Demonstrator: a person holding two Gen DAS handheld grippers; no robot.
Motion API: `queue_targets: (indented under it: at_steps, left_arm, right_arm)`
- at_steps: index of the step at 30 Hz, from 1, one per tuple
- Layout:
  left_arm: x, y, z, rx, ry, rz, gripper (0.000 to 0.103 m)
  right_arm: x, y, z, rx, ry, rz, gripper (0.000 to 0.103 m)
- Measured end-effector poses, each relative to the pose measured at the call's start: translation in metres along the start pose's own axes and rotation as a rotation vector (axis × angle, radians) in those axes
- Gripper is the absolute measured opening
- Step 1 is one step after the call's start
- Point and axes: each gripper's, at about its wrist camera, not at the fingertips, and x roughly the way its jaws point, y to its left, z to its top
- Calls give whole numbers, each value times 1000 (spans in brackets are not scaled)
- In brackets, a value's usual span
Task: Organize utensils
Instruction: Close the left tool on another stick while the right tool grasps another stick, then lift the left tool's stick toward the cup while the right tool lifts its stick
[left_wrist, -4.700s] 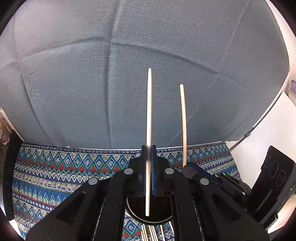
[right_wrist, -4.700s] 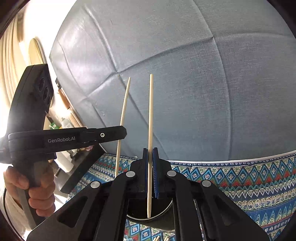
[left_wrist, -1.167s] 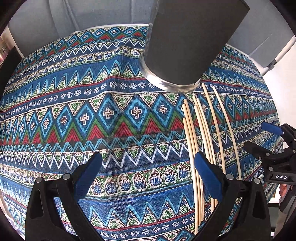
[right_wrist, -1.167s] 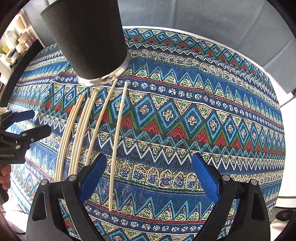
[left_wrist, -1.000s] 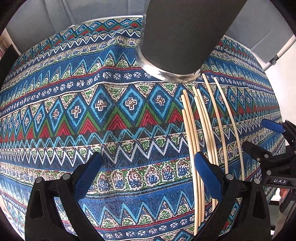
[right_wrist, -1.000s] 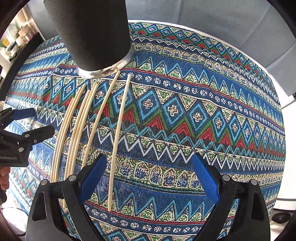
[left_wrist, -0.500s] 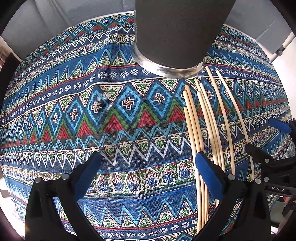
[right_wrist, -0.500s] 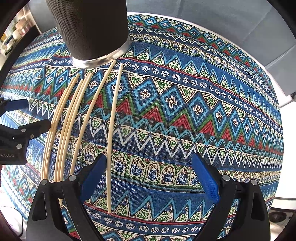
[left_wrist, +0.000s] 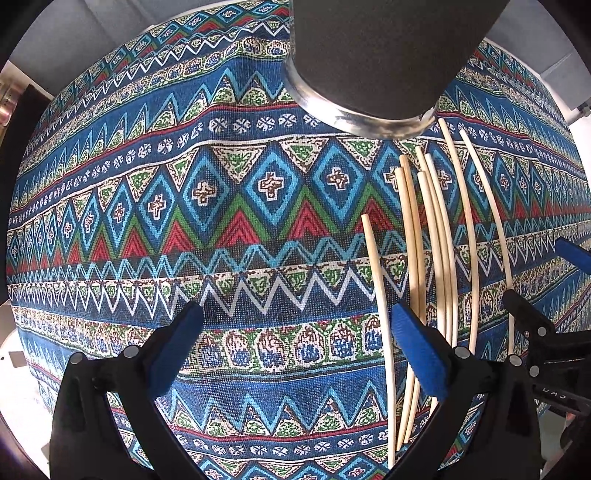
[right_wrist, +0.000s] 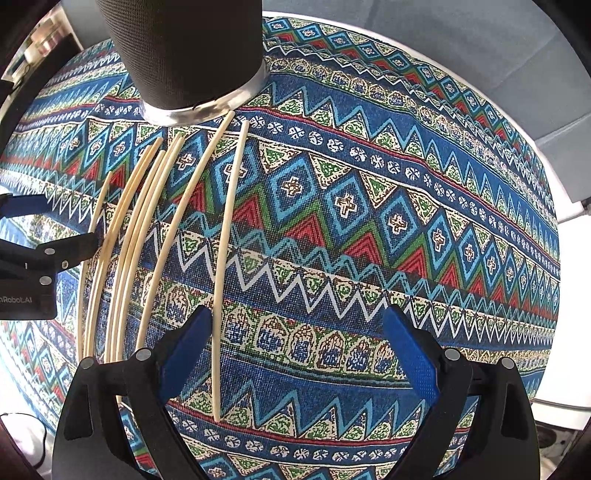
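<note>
Several pale wooden chopsticks (left_wrist: 439, 258) lie side by side on the patterned cloth, their far tips near the base of a black mesh holder (left_wrist: 376, 55). My left gripper (left_wrist: 295, 339) hangs open and empty just above the cloth, and the leftmost chopstick (left_wrist: 380, 295) runs just inside its right finger. My right gripper (right_wrist: 295, 350) is open and empty too. The rightmost chopstick (right_wrist: 225, 258) lies just inside its left finger, with the other chopsticks (right_wrist: 129, 240) further left. The holder (right_wrist: 184, 55) stands at the top left.
The blue, red and green patterned cloth (left_wrist: 147, 206) covers the whole table. The right gripper (left_wrist: 543, 277) shows at the right edge of the left wrist view, the left gripper (right_wrist: 55, 225) at the left edge of the right one. A grey backdrop (right_wrist: 517, 48) lies behind.
4.7 s ago each gripper was shut on an upright chopstick above the holder; both are now open and empty. Over the last second both have come nearer the cloth and the lying chopsticks.
</note>
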Motion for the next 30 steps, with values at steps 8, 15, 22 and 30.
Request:
queue_targets:
  at_steps: [8, 15, 22, 30]
  left_arm:
    - [-3, 10, -6, -4, -48, -5, 86]
    - [-13, 42, -17, 25, -88, -22, 32]
    - [-13, 72, -16, -21, -31, -79, 5]
    - [-57, 113, -38, -43, -98, -116, 5]
  right_arm:
    - [-1, 4, 25, -54, 37, 119, 39]
    - [-3, -10, 29, -20, 12, 143, 5]
    - [-8, -25, 14, 33, -9, 181, 5]
    - [-41, -54, -17, 134, -77, 264, 5]
